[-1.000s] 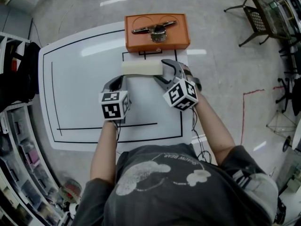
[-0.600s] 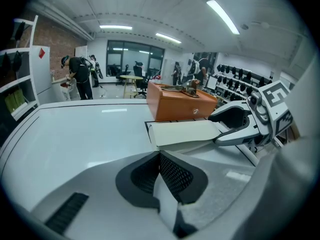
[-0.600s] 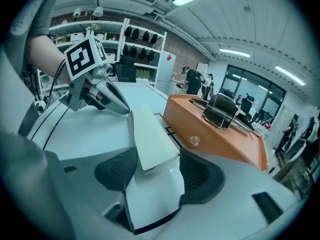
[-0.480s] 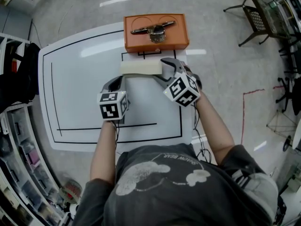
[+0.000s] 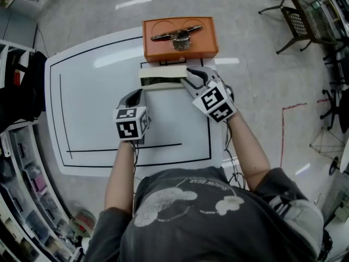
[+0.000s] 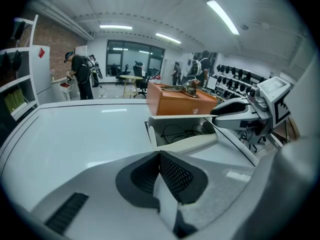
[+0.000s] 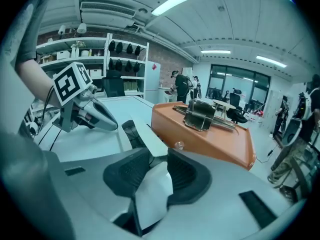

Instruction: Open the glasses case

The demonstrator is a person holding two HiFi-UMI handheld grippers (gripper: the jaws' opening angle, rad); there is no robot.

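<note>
The cream glasses case (image 5: 161,76) lies across the white board, just in front of the orange box. Its lid (image 6: 177,117) is lifted a little, and dark-rimmed glasses (image 6: 181,130) show inside. My right gripper (image 5: 188,76) is at the case's right end. Its jaws are closing, and the lid's edge (image 7: 150,136) sits between the pads. My left gripper (image 5: 138,93) rests low by the case's near left corner. Its jaws (image 6: 160,156) are shut with nothing between them. Whether it touches the case is not visible.
An orange box (image 5: 180,42) with a metal clamp (image 5: 178,35) on top stands right behind the case. The white board (image 5: 92,91) carries black lines. Shelving (image 5: 22,162) fills the left edge, and chairs (image 5: 300,18) stand at the far right.
The case was closed before; now its lid stands raised at the front. The right gripper has closed on the lid's right end, rolled, and risen a little. The left gripper stayed put.
</note>
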